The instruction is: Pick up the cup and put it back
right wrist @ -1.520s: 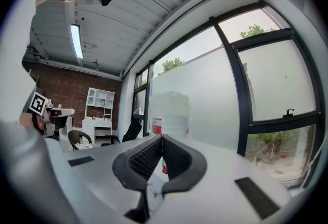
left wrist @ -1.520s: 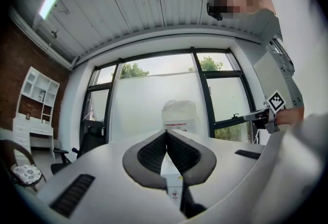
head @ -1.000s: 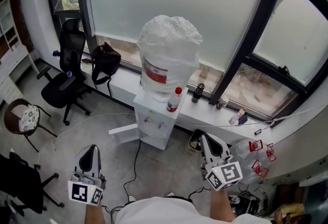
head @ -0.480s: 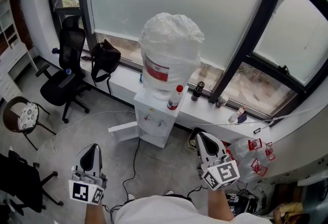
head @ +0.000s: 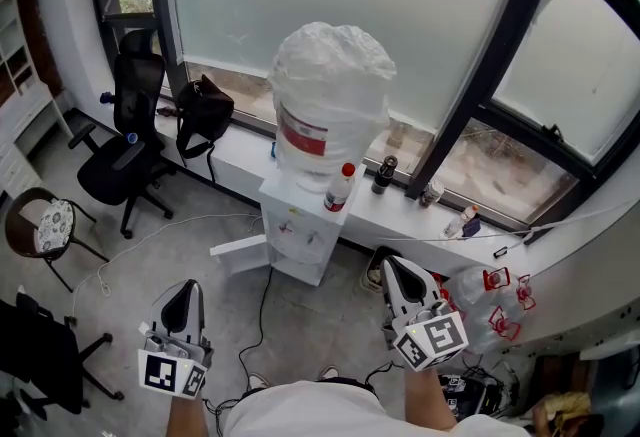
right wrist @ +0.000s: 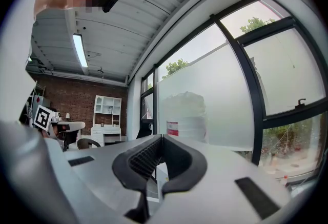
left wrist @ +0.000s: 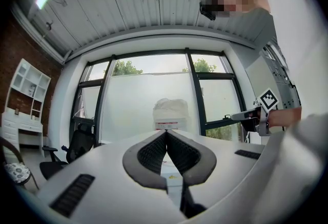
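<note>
I see no cup that I can tell for sure; a small pale vessel (head: 432,193) on the window sill is too small to make out. A white water dispenser (head: 297,230) carries a plastic-wrapped bottle (head: 331,95), which also shows in the left gripper view as the wrapped bottle (left wrist: 170,113) and in the right gripper view (right wrist: 187,115). My left gripper (head: 186,288) hangs low at the left and my right gripper (head: 391,266) low at the right, both short of the dispenser. Each has its jaws pressed together with nothing between them: left gripper (left wrist: 166,134), right gripper (right wrist: 161,139).
A red-capped bottle (head: 340,189) stands on the dispenser's top. A dark bottle (head: 382,175) and small items line the sill (head: 420,220). A black office chair (head: 128,140) and a black bag (head: 203,113) are at the left, a round stool (head: 45,228) nearer. Cables cross the floor (head: 180,255).
My right gripper has drifted a little to the left. The left gripper has sunk slightly. Both stay closed and hold nothing.
</note>
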{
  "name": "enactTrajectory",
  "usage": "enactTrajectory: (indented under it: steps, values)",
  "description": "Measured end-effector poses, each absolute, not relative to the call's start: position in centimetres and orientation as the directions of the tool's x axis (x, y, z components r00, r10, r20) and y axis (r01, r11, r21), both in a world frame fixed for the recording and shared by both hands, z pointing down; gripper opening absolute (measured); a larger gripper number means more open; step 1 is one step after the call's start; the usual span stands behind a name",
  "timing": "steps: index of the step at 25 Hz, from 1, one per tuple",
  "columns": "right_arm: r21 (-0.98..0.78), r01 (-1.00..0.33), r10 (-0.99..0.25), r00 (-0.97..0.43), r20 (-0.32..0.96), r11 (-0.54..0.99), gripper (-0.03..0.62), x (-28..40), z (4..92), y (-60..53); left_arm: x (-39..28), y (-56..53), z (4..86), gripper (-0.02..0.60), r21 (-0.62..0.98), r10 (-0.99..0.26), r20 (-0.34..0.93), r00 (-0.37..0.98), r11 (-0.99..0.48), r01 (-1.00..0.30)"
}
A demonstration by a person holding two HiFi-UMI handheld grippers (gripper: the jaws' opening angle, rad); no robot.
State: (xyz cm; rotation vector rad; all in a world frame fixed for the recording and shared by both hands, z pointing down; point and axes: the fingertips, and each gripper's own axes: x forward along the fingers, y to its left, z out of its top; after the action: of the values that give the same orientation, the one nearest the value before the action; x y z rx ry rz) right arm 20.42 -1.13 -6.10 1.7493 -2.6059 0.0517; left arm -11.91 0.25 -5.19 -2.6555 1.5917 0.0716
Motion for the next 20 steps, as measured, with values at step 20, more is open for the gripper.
enactTrajectory:
  steps: [20]
  values:
    - [0.007,-0.926,-0.926,-0.378,0.003,0.378,0.020,19.7,-6.3,-0.6,-11.8,0.9,-5.1,0.023,-0.027,-0.875,-0.049,0.482,-0.481,-0.876]
